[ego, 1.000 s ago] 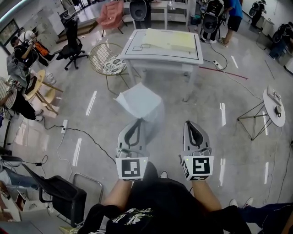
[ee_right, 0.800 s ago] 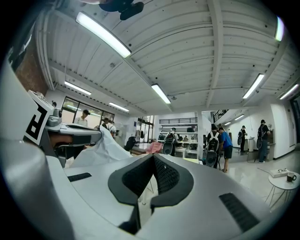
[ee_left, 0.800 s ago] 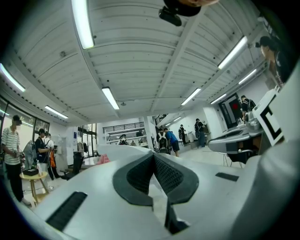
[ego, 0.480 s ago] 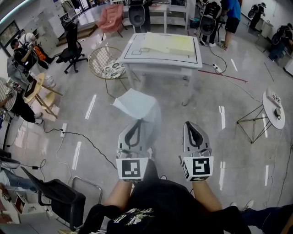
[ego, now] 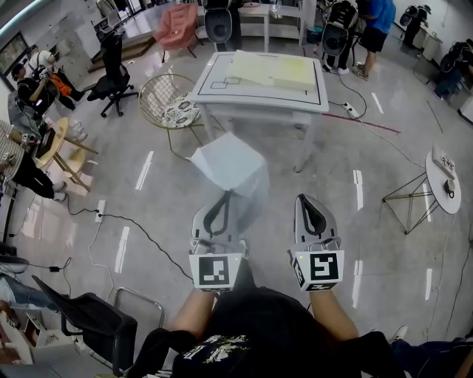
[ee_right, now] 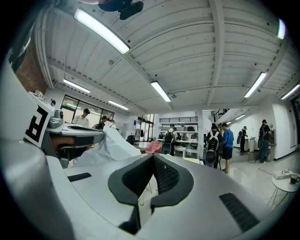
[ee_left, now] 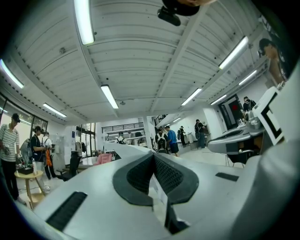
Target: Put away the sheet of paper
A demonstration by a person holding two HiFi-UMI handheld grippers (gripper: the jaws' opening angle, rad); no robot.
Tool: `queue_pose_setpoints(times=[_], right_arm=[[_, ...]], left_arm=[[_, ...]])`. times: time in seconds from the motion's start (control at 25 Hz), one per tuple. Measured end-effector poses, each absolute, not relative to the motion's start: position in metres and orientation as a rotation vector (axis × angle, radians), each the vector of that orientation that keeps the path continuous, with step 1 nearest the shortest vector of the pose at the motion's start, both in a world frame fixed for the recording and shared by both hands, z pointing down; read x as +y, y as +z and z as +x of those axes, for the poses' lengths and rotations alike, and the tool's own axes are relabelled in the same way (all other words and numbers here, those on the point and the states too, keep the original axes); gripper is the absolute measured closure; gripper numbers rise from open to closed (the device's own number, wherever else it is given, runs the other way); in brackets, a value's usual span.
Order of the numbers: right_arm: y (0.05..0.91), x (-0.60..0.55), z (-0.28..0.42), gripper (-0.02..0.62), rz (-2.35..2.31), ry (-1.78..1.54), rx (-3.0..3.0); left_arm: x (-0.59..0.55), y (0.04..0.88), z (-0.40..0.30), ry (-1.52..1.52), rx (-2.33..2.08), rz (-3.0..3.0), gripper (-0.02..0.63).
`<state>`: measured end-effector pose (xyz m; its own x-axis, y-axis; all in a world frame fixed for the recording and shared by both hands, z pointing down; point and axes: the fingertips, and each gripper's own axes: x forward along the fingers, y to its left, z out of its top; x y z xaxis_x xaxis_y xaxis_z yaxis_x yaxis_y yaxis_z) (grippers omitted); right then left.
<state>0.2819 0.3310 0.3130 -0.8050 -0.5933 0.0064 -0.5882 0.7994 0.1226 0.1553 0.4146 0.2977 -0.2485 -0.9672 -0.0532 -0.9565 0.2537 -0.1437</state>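
**Head view.** I hold both grippers level over the bare floor (ego: 332,159), on the near side of the white tabletop (ego: 255,90). Open floor lies between them and its front edge.

**Left gripper** (ego: 224,195): the fingers are pressed together on one edge of the sheet of paper (ego: 230,166). The sheet stands curled above the tips, short of the tabletop and clear of it. The left gripper view shows a white strip of it pinched between the pads (ee_left: 158,190).

**Right gripper** (ego: 304,198): the fingers are together with nothing between them. It sits on the same near side, toward the tabletop's right end.

**Obstructions.**
- A gold wire chair (ego: 168,103) stands just beside the tabletop's left front corner.
- Pale yellow sheets (ego: 270,70) lie on the tabletop's far half.
- A black cable (ego: 140,229) crosses the floor well short of the tabletop, to its left.
- A round side table (ego: 442,173) and a wire-frame stand (ego: 406,198) stand well off the tabletop's right.
- A pink chair (ego: 179,21) and a person (ego: 375,22) are behind the tabletop.
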Motion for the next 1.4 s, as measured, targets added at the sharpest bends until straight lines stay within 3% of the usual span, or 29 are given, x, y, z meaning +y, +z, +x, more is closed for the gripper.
queue_pose_setpoints(times=[1.4], right_arm=[[0.300,0.213,0.154,0.598,1.089,-0.222,-2.898]], left_arm=[[0.284,0.292,0.024,-0.120,2.290,-1.931,0.606]])
